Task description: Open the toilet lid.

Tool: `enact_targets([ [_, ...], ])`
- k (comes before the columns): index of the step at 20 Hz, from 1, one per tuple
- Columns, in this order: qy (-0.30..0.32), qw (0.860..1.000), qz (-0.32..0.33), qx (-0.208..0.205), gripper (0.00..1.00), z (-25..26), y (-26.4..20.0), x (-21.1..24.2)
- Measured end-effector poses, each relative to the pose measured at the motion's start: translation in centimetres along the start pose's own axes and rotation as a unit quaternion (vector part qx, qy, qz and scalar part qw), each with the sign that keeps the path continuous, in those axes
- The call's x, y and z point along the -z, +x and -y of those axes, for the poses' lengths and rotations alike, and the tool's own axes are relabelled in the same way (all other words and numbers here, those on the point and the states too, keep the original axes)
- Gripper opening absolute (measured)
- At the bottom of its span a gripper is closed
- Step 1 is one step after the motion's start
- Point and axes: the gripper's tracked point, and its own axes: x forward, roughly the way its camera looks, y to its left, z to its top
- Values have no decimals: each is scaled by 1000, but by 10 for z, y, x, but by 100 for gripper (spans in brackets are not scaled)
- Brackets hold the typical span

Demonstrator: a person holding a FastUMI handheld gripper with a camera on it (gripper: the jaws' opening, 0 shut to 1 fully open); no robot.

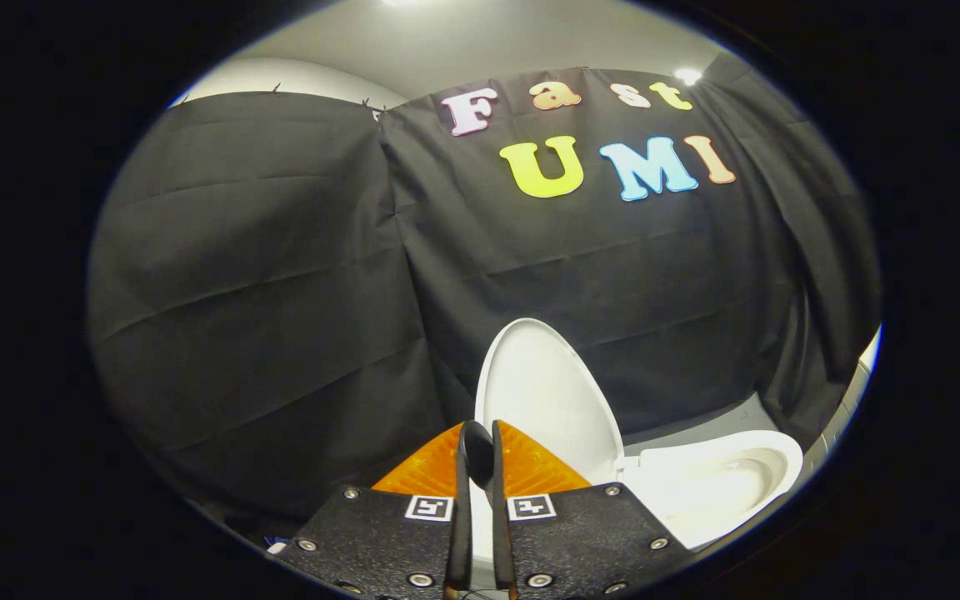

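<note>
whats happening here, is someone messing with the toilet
A person is working a hand-held gripper on a toilet in a black-cloth booth. The toilet lid already stands raised, and the bowl beside it is open. The gripper's fingers are nearly closed, with the lid's edge just beyond the tips; whether they pinch it is unclear.

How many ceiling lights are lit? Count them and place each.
2. One ceiling light glows above the black cloth wall's left panel; the other sits above its right part. The claw is nearly closed by the raised toilet lid. Others may be hidden.

Gripper (480, 442) seemingly pinching raised toilet lid (547, 392) edge beside bowl (722, 483)
</note>
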Motion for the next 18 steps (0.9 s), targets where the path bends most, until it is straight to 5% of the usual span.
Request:
enact_targets([
  [2,13,1000,-6,-20,18,-5,-2,-1],
  [8,76,996,29,-39,95,9,-42,-48],
  [13,43,993,99,-48,95,57,-102,-116],
  [18,-71,984,160,26,95,161,-152,-169],
])
